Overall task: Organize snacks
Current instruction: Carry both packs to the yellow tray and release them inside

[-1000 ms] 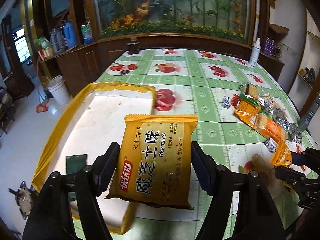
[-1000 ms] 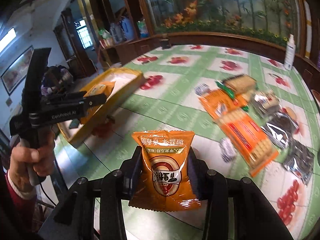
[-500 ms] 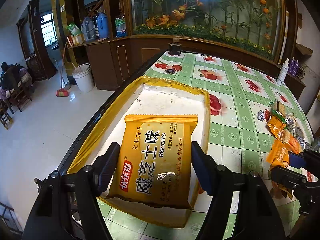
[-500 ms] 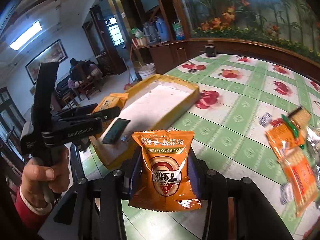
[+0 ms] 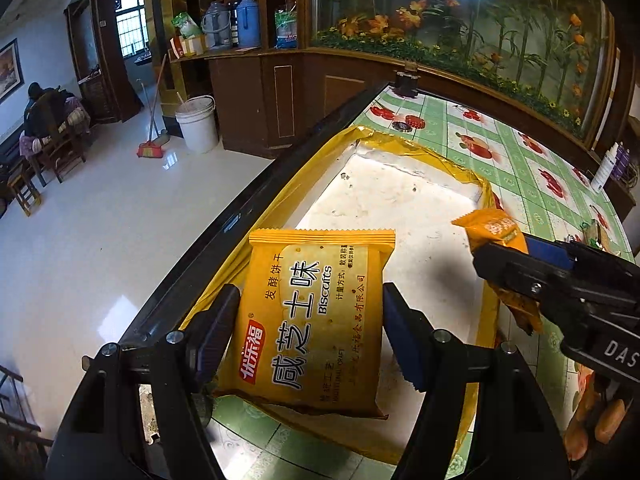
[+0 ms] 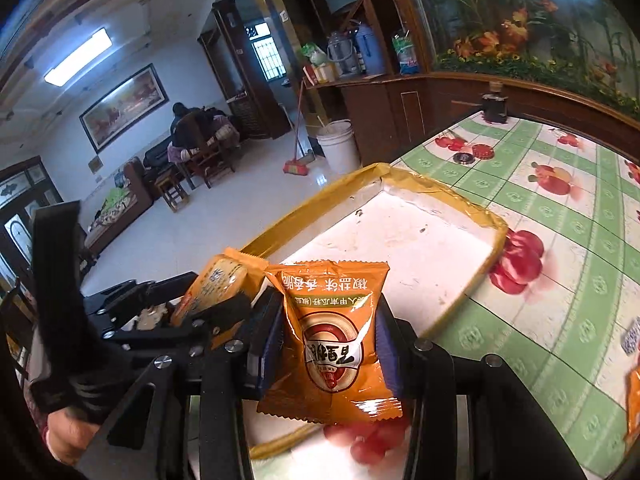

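Note:
A yellow biscuit packet (image 5: 312,320) with red and black print is clamped by its sides in my left gripper (image 5: 310,316), low over the near end of a white tray with a yellow rim (image 5: 400,200). My right gripper (image 6: 328,344) is shut on a small orange snack packet (image 6: 332,340) and hovers over the same tray (image 6: 420,240). In the left wrist view the right gripper (image 5: 516,276) comes in from the right with the orange packet (image 5: 496,232). In the right wrist view the biscuit packet (image 6: 220,280) sits just left of the orange one.
The tray lies along the table's left edge (image 5: 224,232), with floor beyond. A green checked cloth with fruit prints (image 6: 560,280) covers the table. Loose snack packets (image 6: 632,340) show at the right. A dark jar (image 5: 406,80) and a white bottle (image 5: 604,168) stand at the far end.
Both grippers have carried their packets leftwards, from over the cloth to over the tray. The snack pile has slid out to the right. The two grippers are now close together.

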### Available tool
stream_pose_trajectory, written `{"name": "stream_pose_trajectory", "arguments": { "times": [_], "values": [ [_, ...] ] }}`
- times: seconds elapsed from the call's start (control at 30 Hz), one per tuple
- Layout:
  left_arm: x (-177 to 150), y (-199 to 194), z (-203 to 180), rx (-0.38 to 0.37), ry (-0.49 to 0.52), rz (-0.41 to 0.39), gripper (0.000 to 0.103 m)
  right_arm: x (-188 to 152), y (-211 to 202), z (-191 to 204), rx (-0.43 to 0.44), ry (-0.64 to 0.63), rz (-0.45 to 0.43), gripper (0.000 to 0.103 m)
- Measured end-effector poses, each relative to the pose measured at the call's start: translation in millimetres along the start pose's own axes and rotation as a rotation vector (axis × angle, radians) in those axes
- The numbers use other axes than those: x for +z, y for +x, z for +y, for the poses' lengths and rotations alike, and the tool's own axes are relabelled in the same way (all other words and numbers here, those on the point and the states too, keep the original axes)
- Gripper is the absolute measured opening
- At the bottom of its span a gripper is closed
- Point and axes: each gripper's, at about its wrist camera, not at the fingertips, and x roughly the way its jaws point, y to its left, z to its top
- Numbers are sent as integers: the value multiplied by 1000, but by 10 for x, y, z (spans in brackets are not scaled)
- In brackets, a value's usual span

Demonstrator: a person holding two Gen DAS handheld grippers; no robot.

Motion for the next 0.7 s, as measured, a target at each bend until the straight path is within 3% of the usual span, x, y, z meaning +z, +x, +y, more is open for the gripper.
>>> {"name": "stream_pose_trajectory", "arguments": {
  "times": [0.17, 0.3, 0.43, 0.7],
  "values": [
    [-7, 59, 30, 12, -9, 8, 70, -4, 234, -42, -17, 12, 46, 48],
    [-6, 26, 104, 22, -45, 13, 76, -37, 143, -89, -29, 29, 18, 71],
    [-7, -92, 85, 32, -55, -24, 76, -76, -95, -190, -21, 81, -25, 75],
    [-23, -380, -254, 52, 24, -111, 81, -300, -702, -429, -51, 165, -121, 81]
  ]
}}
